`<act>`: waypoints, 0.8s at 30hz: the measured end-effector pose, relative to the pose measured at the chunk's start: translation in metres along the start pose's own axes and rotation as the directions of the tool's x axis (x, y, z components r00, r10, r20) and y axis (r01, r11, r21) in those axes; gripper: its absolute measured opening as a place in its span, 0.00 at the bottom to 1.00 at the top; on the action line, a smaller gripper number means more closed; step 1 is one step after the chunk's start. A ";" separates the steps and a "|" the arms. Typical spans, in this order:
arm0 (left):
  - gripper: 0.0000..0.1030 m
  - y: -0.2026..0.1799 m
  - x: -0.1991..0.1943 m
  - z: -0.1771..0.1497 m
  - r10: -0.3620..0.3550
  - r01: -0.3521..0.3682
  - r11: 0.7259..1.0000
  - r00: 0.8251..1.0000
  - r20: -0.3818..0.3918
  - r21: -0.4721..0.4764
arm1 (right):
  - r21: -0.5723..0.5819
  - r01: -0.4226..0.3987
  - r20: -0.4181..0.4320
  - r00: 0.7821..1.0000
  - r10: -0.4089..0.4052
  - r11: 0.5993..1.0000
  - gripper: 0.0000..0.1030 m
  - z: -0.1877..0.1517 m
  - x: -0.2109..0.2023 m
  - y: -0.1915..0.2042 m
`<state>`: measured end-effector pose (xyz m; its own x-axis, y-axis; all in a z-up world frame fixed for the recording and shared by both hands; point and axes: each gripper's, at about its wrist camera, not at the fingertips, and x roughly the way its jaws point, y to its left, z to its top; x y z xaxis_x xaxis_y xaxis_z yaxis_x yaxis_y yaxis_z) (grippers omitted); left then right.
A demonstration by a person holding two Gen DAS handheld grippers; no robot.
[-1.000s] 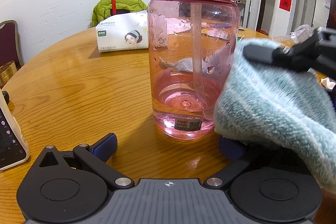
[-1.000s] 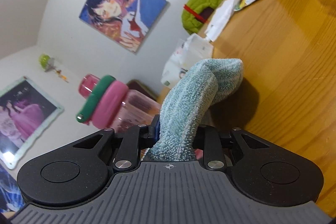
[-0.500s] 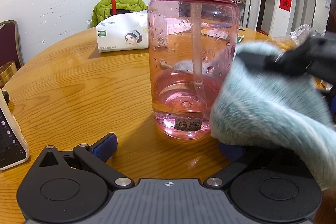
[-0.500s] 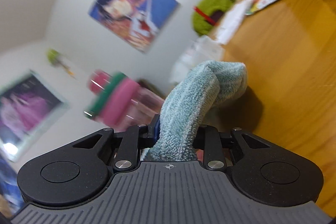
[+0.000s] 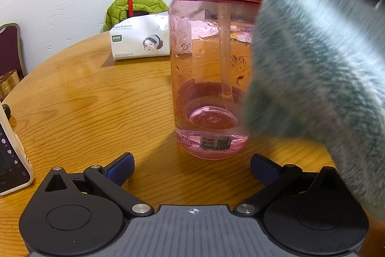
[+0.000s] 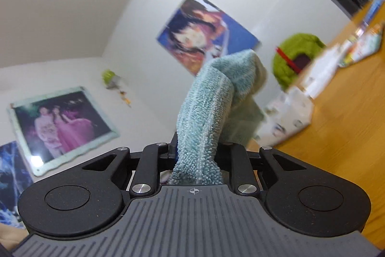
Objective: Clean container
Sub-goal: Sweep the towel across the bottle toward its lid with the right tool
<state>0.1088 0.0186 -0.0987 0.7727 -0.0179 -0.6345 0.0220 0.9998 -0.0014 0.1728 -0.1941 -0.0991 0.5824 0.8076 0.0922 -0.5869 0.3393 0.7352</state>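
Left tool (image 5: 192,169) rests low over the worktop (image 5: 96,100) with its jaws spread wide, nothing between them. Just ahead stands the pink bottle (image 5: 207,78), upright on the wood. Right tool (image 6: 196,151) has its jaws closing on the blue-green cloth (image 6: 204,117), which hangs against the bottle's right side. Farther back lies a tissue pack (image 5: 139,42).
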 end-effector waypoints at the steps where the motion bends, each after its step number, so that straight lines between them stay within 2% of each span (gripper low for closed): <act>1: 1.00 0.000 0.000 0.000 0.000 0.000 1.000 1.000 0.000 0.000 | 0.009 0.038 -0.026 0.999 -0.038 0.999 0.22 -0.001 0.002 -0.004; 3: 1.00 0.000 0.000 0.000 0.000 0.000 1.000 1.000 0.000 0.000 | 0.019 0.111 -0.063 0.992 -0.109 0.994 0.22 -0.003 0.005 -0.010; 9: 1.00 0.000 0.000 0.000 0.000 0.000 1.000 1.000 0.000 -0.001 | -0.023 0.221 -0.088 0.971 -0.222 0.975 0.22 -0.006 0.001 -0.012; 13: 1.00 0.000 0.000 0.000 0.000 0.000 1.000 1.000 0.000 -0.001 | -0.031 0.323 -0.134 0.937 -0.324 0.946 0.22 -0.008 0.006 -0.019; 16: 1.00 0.000 0.001 0.001 0.000 0.000 1.000 1.000 0.000 -0.001 | -0.051 0.363 -0.131 0.921 -0.366 0.930 0.22 -0.008 0.007 -0.019; 21: 1.00 0.000 0.001 0.001 0.000 0.000 1.000 1.000 0.000 -0.001 | -0.036 0.345 -0.100 0.933 -0.347 0.938 0.23 -0.005 0.002 -0.017; 24: 1.00 -0.001 0.002 0.001 0.000 0.000 1.000 1.000 0.000 0.000 | -0.014 0.347 -0.104 0.932 -0.347 0.938 0.24 -0.005 0.002 -0.020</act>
<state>0.1106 0.0180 -0.0990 0.7727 -0.0176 -0.6345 0.0214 0.9998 -0.0016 0.1823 -0.1969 -0.1171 0.6880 0.6853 -0.2388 -0.3557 0.6053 0.7122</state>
